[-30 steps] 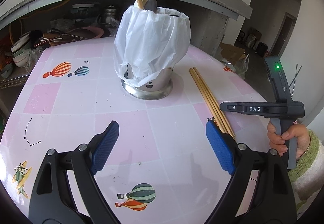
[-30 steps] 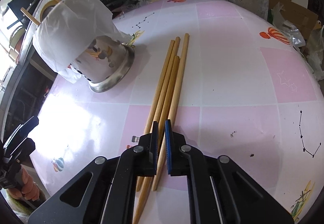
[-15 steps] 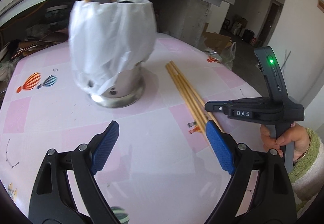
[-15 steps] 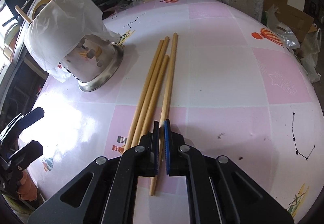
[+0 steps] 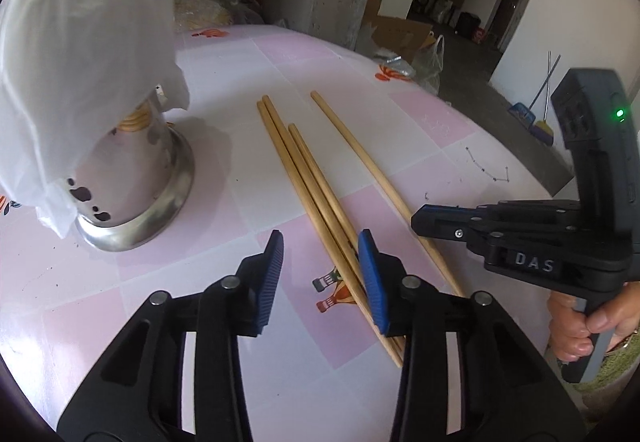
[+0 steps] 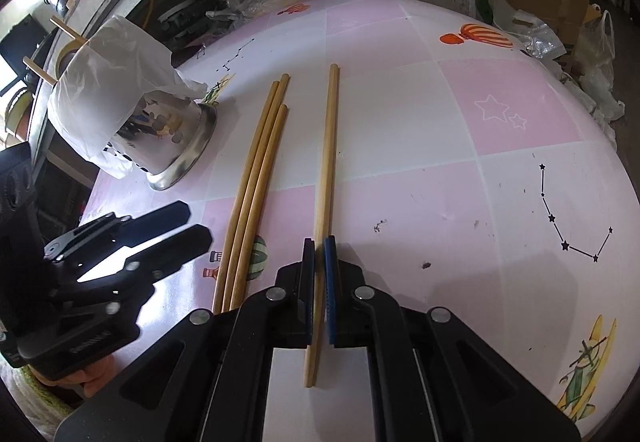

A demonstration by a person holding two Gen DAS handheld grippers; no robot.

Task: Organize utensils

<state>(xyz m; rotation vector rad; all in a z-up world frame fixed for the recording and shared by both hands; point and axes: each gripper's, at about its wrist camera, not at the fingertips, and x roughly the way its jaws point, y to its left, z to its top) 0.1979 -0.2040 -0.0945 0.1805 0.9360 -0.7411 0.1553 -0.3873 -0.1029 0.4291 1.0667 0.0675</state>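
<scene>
White bag hides the utensil holder's top.

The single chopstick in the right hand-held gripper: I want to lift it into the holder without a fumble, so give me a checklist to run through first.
1. Right hand-held gripper shut on the single chopstick: ok.
2. Single chopstick apart from the three chopsticks: ok.
3. Grip near the balance point: not ok, it sits close to the near end, so the stick may droop.
4. Holder upright on the table: ok.
5. Holder mouth free: cannot tell, the white plastic bag covers its top.
6. Left hand-held gripper out of the lift path: ok, it is open over the three chopsticks.
</scene>
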